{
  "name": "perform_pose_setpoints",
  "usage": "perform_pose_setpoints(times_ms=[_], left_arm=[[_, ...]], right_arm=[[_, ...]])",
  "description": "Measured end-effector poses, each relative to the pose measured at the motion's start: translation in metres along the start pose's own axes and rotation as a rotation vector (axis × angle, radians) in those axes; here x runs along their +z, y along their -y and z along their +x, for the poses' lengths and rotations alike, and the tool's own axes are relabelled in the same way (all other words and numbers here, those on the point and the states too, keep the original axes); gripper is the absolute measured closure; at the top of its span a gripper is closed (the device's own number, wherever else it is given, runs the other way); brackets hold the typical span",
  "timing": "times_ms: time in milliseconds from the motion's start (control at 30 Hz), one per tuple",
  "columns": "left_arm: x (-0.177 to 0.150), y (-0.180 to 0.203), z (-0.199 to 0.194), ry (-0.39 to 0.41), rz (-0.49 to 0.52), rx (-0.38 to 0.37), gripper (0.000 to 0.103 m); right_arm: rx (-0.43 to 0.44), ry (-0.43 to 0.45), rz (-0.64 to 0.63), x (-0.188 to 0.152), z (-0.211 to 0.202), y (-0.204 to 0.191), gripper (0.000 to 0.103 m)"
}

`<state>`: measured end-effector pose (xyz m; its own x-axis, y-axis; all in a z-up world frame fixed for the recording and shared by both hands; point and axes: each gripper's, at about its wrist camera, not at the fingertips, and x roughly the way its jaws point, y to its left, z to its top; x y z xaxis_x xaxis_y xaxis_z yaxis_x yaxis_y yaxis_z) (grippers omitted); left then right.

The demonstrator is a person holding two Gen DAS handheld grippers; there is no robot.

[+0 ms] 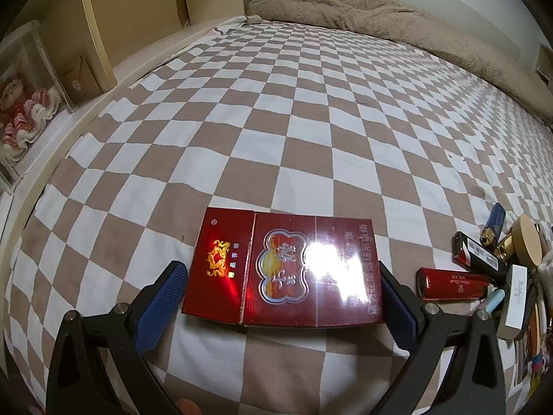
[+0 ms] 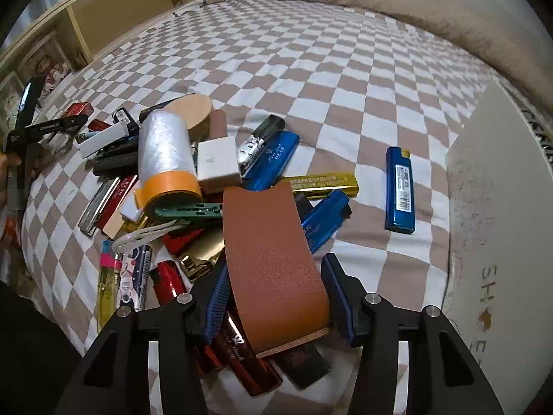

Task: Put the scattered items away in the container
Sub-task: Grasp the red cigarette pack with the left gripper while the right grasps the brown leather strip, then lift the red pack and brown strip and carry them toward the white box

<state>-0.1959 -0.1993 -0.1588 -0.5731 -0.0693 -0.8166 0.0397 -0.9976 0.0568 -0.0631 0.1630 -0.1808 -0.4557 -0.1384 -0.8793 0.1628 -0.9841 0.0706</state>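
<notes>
In the left wrist view a dark red cigarette pack (image 1: 283, 269) lies flat on the checkered bedsheet between the open jaws of my left gripper (image 1: 281, 283); the pads stand at its two ends, not clamped. In the right wrist view my right gripper (image 2: 276, 294) is shut on a brown leather strip (image 2: 273, 259) above a pile of lighters, cases and a plastic film roll (image 2: 166, 159). A white container (image 2: 501, 207) stands at the right edge. The left gripper also shows at far left (image 2: 41, 128).
A blue lighter (image 2: 400, 190) and a gold harmonica (image 2: 321, 181) lie apart on the sheet. A beige blanket (image 1: 380, 10) runs along the far side. Wooden shelves (image 1: 103, 17) stand at the left. More lighters (image 1: 452, 282) lie right of the pack.
</notes>
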Motion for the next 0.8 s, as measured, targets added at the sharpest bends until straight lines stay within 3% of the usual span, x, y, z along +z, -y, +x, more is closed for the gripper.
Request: perform_pose_setpoints(times_ms=[67,167,633,800], left_arm=[[0.001,0.003,-0.001,0.002,0.004,0.01,0.001],[0.003,0.006,-0.003,0.008,0.002,0.026,0.012],[-0.014,0.026,-0.026,-0.018,-0.034,0.054,0.013],[-0.017,0.038,-0.046,0.007,-0.056,0.022,0.013]], right_arm=[[0.014,0.014,0.027,-0.001,-0.003,0.0,0.051],[0.021,0.038,0.06,-0.005,-0.009,-0.001,0.051],[0.035,0.099,0.198,-0.021,-0.028,-0.005,0.051],[0.048,0.126,0.211,-0.021,-0.039,-0.005,0.051]])
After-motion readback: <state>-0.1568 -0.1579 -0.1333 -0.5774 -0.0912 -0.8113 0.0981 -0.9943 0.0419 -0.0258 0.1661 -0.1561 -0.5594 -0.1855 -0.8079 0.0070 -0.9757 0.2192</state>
